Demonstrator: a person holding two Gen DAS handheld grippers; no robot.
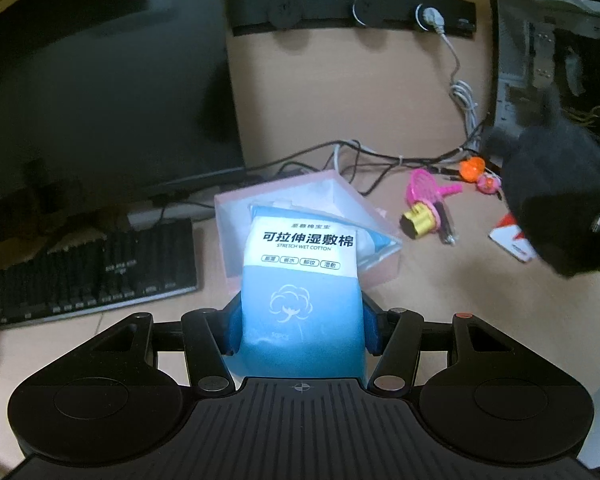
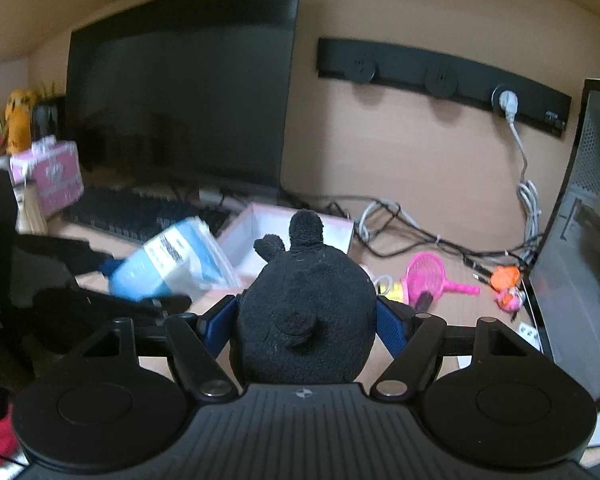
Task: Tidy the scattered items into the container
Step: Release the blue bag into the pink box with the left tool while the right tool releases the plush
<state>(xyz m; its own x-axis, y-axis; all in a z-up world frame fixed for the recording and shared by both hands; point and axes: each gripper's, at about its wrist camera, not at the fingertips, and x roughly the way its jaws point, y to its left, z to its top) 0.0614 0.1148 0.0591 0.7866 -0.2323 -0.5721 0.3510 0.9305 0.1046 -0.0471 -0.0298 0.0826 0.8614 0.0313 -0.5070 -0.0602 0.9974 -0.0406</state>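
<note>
Left wrist view: wet-cotton pack (image 1: 302, 280), pinched upright by left gripper (image 1: 302, 328), is held just before the pink box (image 1: 236, 240), while the right gripper (image 2: 306, 320) is clamped on the black plush toy (image 2: 306, 304).

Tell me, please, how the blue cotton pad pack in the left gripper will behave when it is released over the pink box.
The cotton pad pack is probably soft and light: its film sides bulge between the left gripper pads. It will likely flop rather than stand. An open pack already fills part of the pink box, so it may rest tilted.
</note>
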